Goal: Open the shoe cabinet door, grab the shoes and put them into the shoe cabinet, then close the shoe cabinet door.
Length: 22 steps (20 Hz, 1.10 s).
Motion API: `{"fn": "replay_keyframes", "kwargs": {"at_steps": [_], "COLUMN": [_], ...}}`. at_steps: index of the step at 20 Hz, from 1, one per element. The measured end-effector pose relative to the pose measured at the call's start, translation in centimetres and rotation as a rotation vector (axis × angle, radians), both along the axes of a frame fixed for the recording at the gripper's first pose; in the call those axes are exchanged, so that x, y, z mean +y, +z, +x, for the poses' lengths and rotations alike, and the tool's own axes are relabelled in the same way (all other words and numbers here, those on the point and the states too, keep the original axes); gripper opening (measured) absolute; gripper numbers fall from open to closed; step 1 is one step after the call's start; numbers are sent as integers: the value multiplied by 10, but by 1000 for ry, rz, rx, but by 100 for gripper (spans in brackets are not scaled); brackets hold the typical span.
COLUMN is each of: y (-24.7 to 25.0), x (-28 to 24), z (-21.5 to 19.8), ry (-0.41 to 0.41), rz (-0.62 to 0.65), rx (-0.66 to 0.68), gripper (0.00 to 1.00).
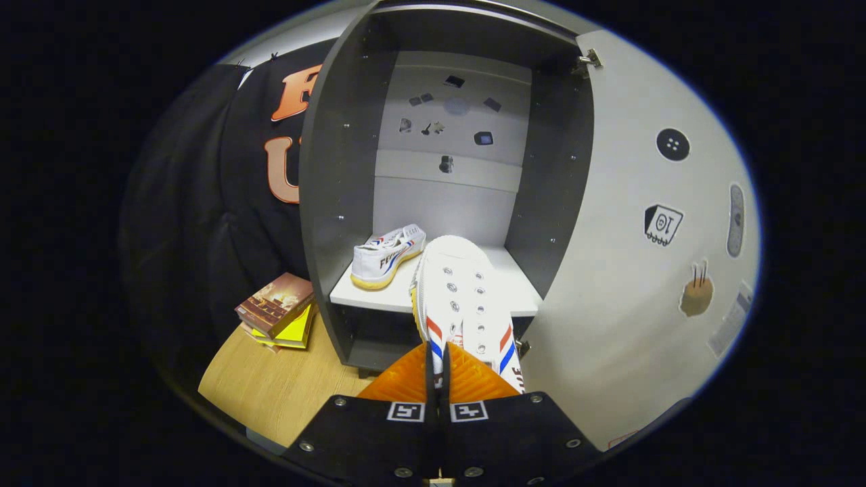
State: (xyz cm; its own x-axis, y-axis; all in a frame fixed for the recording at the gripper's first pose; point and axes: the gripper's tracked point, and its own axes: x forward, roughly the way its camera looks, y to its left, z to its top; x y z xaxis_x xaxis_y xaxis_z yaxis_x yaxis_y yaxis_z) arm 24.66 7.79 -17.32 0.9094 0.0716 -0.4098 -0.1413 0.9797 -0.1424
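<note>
While the gripper (438, 368) has its fingers pressed nearly together, they pinch the near end of a white shoe (459, 297), apparently at its heel or collar edge; both fingers look to be bearing on it, with a thin part of the shoe caught in the narrow slit between them. From that grip the shoe runs straight away from the fingers, its long axis in line with them: the striped sides are nearest, the lace eyelets further on, and the rounded toe is the farthest part.

That toe reaches over the front edge of the white shelf (517, 292) inside the cabinet (338, 203). Whether the sole already touches the shelf cannot be told; the shoe seems to be still carried, with its near half hanging out in front of the shelf edge. The move to come, as I judge it, is a plain push forward and down along this same axis, since the free part of the shelf lies dead ahead and to the right.

On the left of the shelf, just beside the toe, lies a second shoe (389, 256), heel nearest and angled a little, its toe pointing far and right toward the held one. The two are close, so the held shoe should keep right of it.

To the right the door (636, 284) stands swung open, near the shoe's right side. Left of the cabinet, on the wooden table (270, 385), rests a stack of books (277, 311), well clear of the path.
</note>
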Motion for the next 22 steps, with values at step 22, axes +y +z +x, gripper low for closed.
{"fn": "replay_keyframes", "kwargs": {"at_steps": [22], "y": [-43], "x": [-3], "z": [261], "ry": [-49], "rz": [-47], "rx": [129], "gripper": [0]}}
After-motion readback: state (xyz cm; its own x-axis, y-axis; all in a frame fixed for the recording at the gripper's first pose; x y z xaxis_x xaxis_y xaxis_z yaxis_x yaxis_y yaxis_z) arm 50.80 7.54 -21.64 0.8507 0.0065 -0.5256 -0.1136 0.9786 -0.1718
